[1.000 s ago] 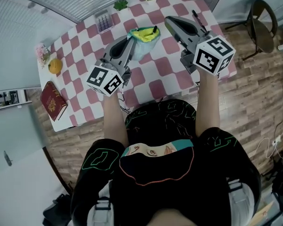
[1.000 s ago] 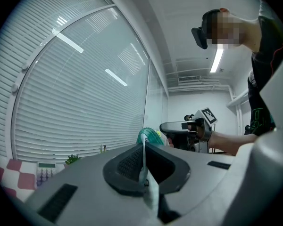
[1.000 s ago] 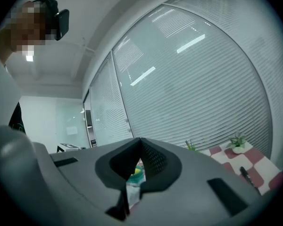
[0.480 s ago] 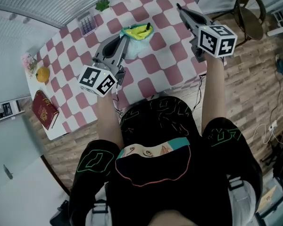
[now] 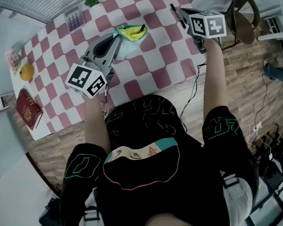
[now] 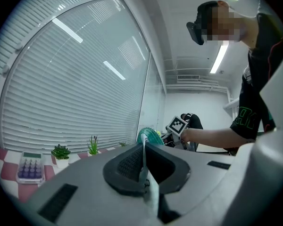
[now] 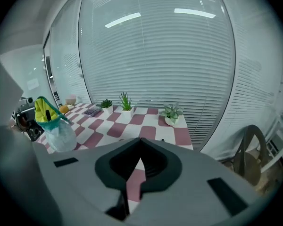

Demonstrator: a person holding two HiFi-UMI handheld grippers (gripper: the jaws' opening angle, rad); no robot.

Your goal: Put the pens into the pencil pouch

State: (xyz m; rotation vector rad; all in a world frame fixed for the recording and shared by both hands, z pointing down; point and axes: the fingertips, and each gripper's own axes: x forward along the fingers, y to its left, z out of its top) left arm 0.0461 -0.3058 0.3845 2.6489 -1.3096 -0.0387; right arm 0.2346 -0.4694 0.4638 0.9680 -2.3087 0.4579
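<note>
The pencil pouch [image 5: 128, 34], teal-rimmed with a yellow lining, stands open on the checked table [image 5: 155, 55], and a black pen [image 5: 142, 28] sticks up out of it. My left gripper [image 5: 118, 38] is shut on the pouch's near edge; in the left gripper view the thin fabric [image 6: 144, 160] runs between the shut jaws of the left gripper [image 6: 144, 143]. Another black pen [image 5: 176, 14] lies on the table at the far right. My right gripper [image 5: 185, 12] hovers right beside it, tilted down, shut and empty. In the right gripper view the pouch [image 7: 51, 122] stands at the left of the right gripper [image 7: 140, 139].
Small potted plants [image 7: 125, 102] line the table's far edge below the window blinds. A purple calculator [image 5: 75, 19], an orange [image 5: 26, 72] and a red book [image 5: 28, 109] sit at the left end. A chair [image 5: 241, 12] stands beyond the right end.
My right gripper has swung out to the table's far right corner and tipped downward over the loose pen. The left gripper has stayed on the pouch.
</note>
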